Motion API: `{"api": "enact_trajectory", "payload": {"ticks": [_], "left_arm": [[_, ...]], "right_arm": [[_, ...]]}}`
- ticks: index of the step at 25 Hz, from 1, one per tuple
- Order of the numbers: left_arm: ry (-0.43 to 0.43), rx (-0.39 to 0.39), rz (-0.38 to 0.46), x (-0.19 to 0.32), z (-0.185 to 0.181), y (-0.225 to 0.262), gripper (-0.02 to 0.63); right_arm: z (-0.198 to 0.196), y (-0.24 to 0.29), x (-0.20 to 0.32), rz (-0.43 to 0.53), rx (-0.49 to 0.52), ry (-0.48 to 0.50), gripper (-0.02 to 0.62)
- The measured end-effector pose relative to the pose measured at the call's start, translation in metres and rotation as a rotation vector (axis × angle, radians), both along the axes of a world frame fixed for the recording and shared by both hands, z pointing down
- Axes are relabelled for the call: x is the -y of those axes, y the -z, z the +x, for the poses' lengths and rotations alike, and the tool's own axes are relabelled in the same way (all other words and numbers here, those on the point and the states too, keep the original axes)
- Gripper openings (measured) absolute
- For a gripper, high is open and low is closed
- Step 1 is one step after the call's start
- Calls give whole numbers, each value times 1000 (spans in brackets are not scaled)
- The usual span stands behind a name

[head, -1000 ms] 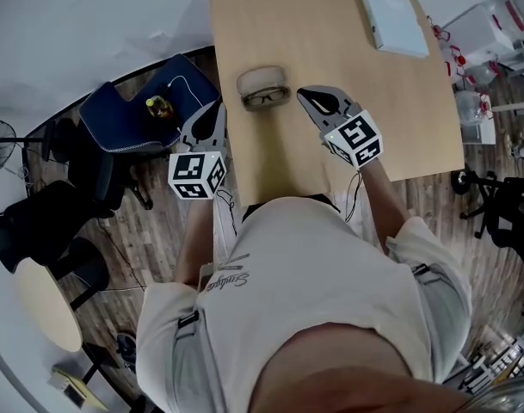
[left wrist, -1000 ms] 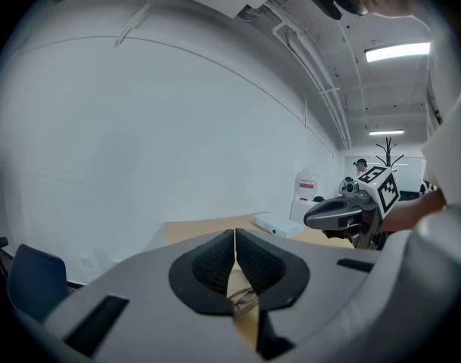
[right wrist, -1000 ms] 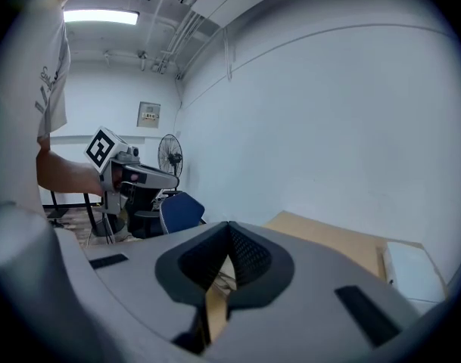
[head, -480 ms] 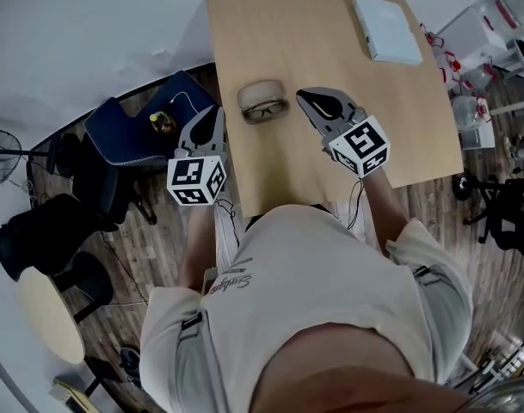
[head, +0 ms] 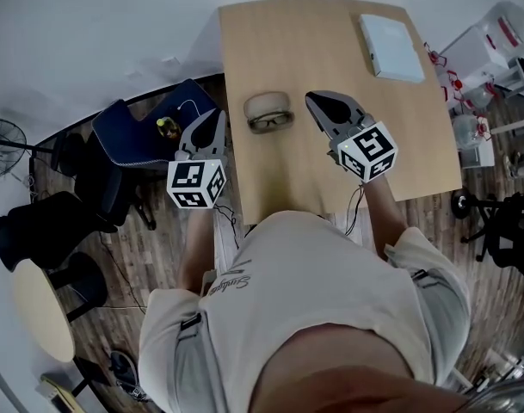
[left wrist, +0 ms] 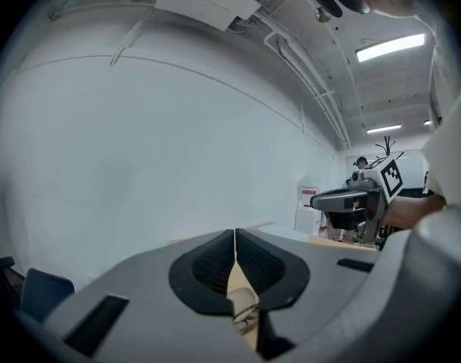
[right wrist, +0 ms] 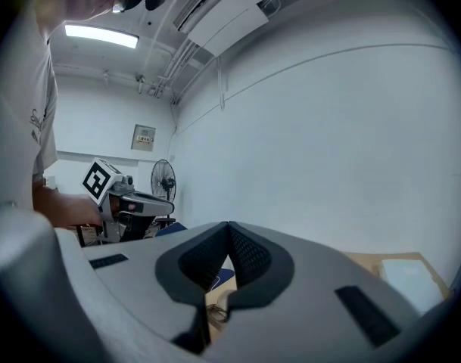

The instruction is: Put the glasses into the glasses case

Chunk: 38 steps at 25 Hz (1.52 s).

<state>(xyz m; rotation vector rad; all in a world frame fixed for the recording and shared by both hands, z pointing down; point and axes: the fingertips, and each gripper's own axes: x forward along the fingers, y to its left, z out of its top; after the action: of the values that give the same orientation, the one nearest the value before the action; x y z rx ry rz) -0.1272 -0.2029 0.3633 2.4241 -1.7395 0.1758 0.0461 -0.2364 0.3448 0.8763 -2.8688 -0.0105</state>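
Nothing done yet: glasses (head: 270,121) sit on the counter (head: 330,24) right by the case (head: 267,103), not in it. L claw (head: 218,114) & R claw (head: 313,98) flank them, both pinched together w/ nothing held. Left to do: grab glasses, get them into case.

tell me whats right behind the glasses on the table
A beige oval glasses case lies just beyond the dark-framed glasses on the light wooden table. The case's inside cannot be made out.

Pale short-sleeved shirt (head: 313,299), script print; grey left gripper (head: 220,112) and right gripper (head: 311,96) bear black-and-white marker cubes (head: 195,185)
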Motion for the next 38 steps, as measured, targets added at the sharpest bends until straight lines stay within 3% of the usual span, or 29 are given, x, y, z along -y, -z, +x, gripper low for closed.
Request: {"api": "enact_trajectory", "payload": {"ticks": [21,38], "left_arm": [[3,-27,-5,-5,-17,-2,17],[-35,-42,-34,-6,7,-11,17]], "right_arm": [[-9,4,-5,-10,23,-27,-5],[16,-21,-7,-64,-13,-56,-5]]}}
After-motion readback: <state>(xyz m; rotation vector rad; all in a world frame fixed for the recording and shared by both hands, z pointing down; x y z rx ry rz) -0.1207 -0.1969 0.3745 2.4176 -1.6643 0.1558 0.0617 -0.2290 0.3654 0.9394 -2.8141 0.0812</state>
